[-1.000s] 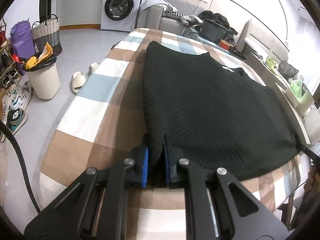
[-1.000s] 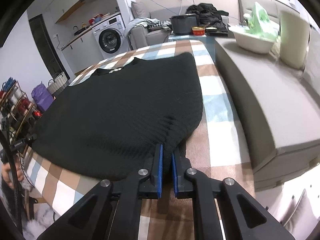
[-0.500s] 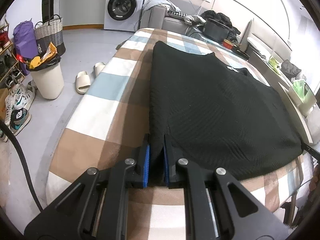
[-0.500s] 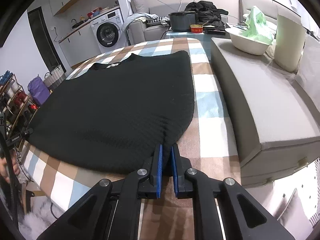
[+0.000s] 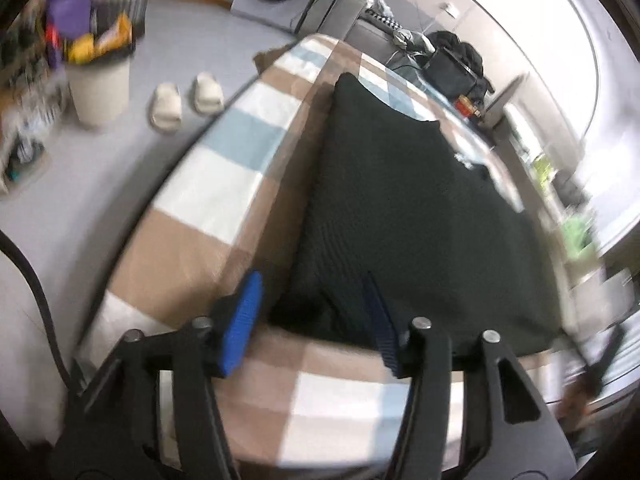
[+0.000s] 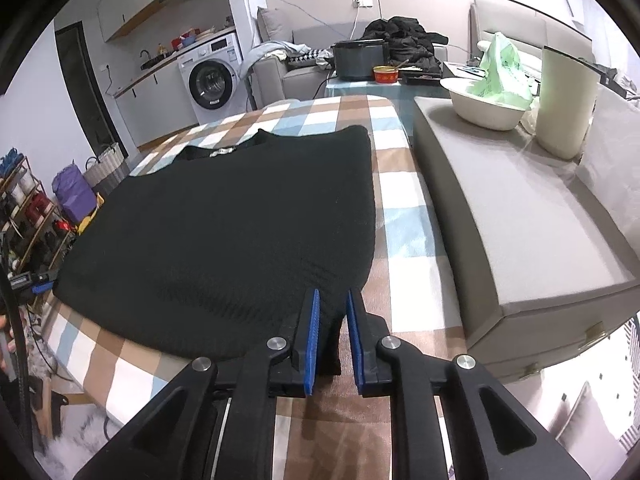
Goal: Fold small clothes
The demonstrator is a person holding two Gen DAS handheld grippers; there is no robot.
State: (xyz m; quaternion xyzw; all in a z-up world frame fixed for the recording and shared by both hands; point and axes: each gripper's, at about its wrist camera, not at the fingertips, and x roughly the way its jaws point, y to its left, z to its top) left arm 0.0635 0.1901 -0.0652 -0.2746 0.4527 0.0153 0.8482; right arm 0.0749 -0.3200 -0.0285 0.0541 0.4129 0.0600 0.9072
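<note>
A black knit sweater (image 5: 404,204) lies flat on the checked table (image 5: 224,184). It also shows in the right wrist view (image 6: 240,216), neck label toward the far side. My left gripper (image 5: 312,312) is open, its blue pads wide apart on either side of the sweater's near left corner. My right gripper (image 6: 331,316) is slightly open, with the sweater's near right corner between its pads (image 6: 313,328). The left wrist view is motion-blurred.
A grey padded bench (image 6: 520,216) with a white bowl (image 6: 484,108) and a cream canister (image 6: 564,104) runs along the table's right side. A bin (image 5: 100,84) and slippers (image 5: 188,100) stand on the floor at the left. A washing machine (image 6: 212,80) is at the back.
Both grippers have let go of the sweater's near corners. The left has opened wide and is moving, the right has opened a little. The sweater now lies flat.
</note>
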